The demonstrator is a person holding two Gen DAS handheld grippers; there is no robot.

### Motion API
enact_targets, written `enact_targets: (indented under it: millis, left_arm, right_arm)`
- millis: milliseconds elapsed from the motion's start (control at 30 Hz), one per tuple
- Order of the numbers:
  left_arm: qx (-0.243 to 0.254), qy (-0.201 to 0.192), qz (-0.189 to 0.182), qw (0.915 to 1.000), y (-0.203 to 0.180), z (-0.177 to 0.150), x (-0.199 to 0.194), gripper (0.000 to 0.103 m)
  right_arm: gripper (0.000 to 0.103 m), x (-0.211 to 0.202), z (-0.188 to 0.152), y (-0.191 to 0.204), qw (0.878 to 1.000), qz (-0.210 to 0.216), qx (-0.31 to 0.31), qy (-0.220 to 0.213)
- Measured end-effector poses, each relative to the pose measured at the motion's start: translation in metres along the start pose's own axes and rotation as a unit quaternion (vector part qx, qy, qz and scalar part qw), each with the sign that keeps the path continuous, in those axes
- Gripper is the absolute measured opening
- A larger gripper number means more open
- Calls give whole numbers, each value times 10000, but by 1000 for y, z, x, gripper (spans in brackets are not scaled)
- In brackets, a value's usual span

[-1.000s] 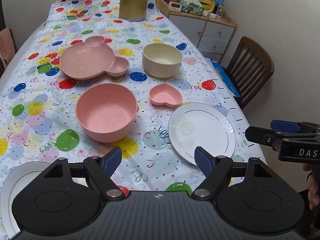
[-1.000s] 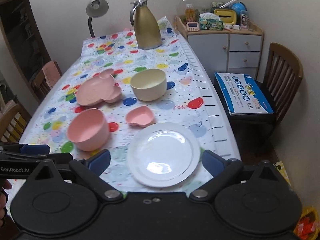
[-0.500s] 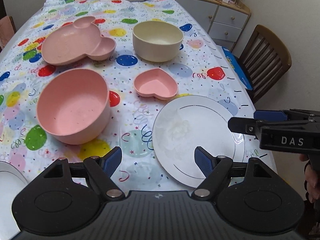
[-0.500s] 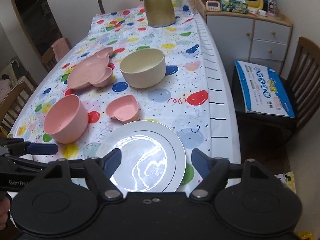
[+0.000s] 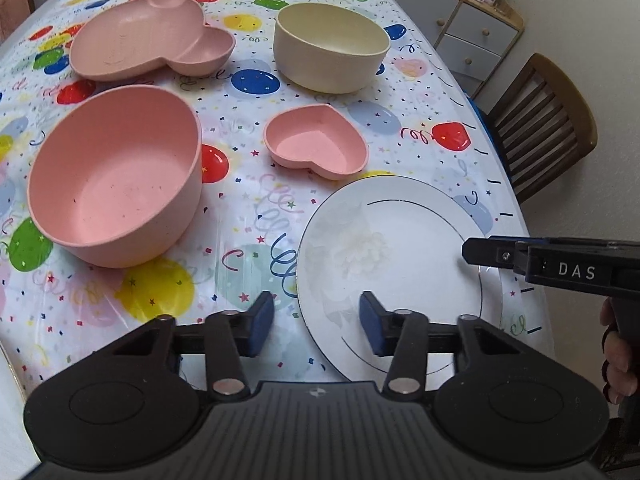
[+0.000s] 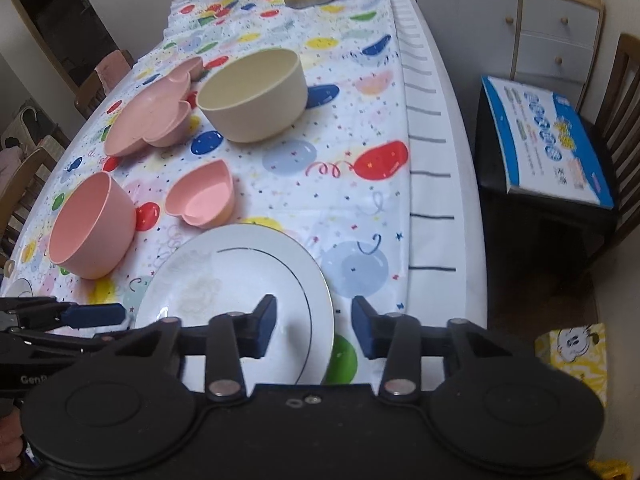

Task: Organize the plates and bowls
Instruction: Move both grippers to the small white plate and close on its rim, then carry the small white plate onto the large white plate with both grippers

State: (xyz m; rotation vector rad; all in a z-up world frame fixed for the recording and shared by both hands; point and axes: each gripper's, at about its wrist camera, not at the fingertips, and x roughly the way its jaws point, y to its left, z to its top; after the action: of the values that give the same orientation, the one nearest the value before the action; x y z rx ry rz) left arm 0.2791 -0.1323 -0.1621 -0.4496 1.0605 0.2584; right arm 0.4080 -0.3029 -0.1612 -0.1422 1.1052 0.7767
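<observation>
A: While both claws hover at the near edge of the desk, list their state.

B: Left claw: jaws wide apart, holding nothing; its right blue pad hangs over the near-left rim of the white round ceramic plate with a thin dark ring, whether touching I cannot tell. Right claw: jaws wide apart, holding nothing; the plate's right rim lies in the gap between the pads.

A: Legible writing?

B: "DAS" in white on the right claw's side in the left wrist view. "Gen", cut off, on the left claw's body in the right wrist view. Blue-and-white printed box on the dark-seated wooden chair: text too small to read.

A: Task items and positions?

B: Plate nearest, at the desk's right front. Small pink heart-shaped dish just beyond it. Deep pink round plastic bowl to the left. Cream round bowl farther back. Pink mouse-head divided plate back left. All upright, apart from one another, on the balloon-print tablecloth.

A: Edges and room?

B: Plate sits near the right desk edge; bare cloth lies between plate and pink bowl.
</observation>
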Motion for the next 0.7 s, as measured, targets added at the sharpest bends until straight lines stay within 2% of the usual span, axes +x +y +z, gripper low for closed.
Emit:
enact_targets:
  millis: [33,100,167,233,333,500,700]
  left_arm:
    - [-47,19,-42,10000,1,0,1,33]
    - [-146,41,-123,9998,3,1,1,29]
    - [-232,54,-183,9995,5,1,2,27]
    - [-329,87,-200,9992,8,2,4,21]
    - [-424,115,-241,9987,12,3,5,17]
    - [-452,122,-256,9986,15,2,4,16]
    - [-466,129,-282,9984,20,-3,-3,16]
  right_arm:
    - [34,1,0,-2,10000,52,40,26]
    - [31,1,0,-4,9999,114,63,62]
    - [29,2,-1,-7,9997,168,115,104]
    - [20,3,-1,-11,9993,253,211,154]
    - [17,4,-2,-15,9987,328,342,210]
    - [11,4,-2,-19,9980,330,478,227]
    - [10,2,-6,-15,9977,297,537,270]
